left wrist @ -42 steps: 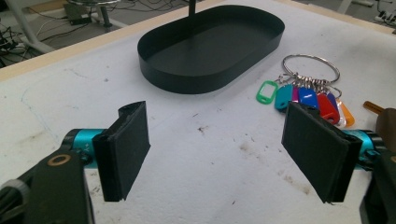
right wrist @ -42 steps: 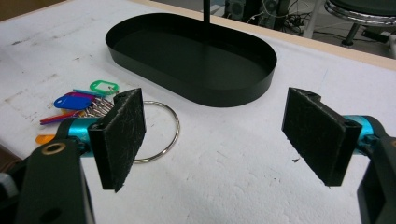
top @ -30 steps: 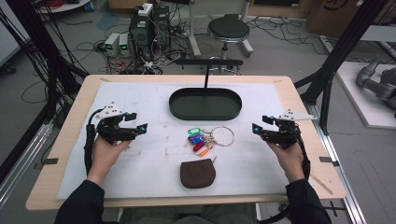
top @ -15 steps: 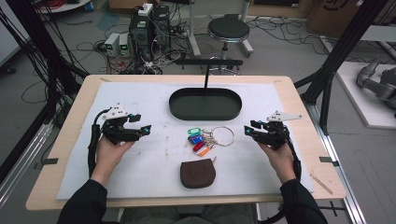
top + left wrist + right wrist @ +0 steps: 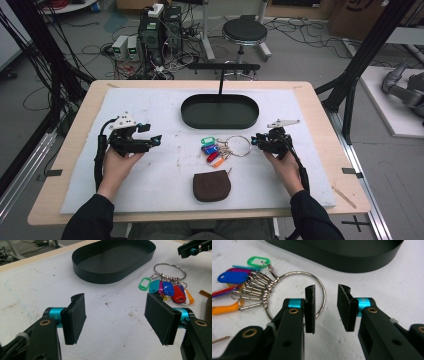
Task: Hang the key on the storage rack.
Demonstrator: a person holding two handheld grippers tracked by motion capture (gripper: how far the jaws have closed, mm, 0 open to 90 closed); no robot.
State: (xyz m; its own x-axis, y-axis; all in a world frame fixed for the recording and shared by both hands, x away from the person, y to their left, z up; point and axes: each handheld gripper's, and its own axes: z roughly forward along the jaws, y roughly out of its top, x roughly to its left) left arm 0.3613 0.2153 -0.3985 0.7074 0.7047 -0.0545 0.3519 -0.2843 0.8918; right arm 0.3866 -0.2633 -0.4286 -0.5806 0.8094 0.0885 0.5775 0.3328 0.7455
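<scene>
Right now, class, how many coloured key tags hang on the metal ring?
7 that I can tell, fanned out on the key ring: green, teal, purple, blue, red, orange, and yellow peeking beneath. Others may be hidden underneath.

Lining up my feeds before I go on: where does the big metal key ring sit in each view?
High view: key ring at centre, left of the right claw.
Left gripper view: upper right.
Right gripper view: centre-left, behind the left pad.
Shared landmark: the black oval tray.
</scene>
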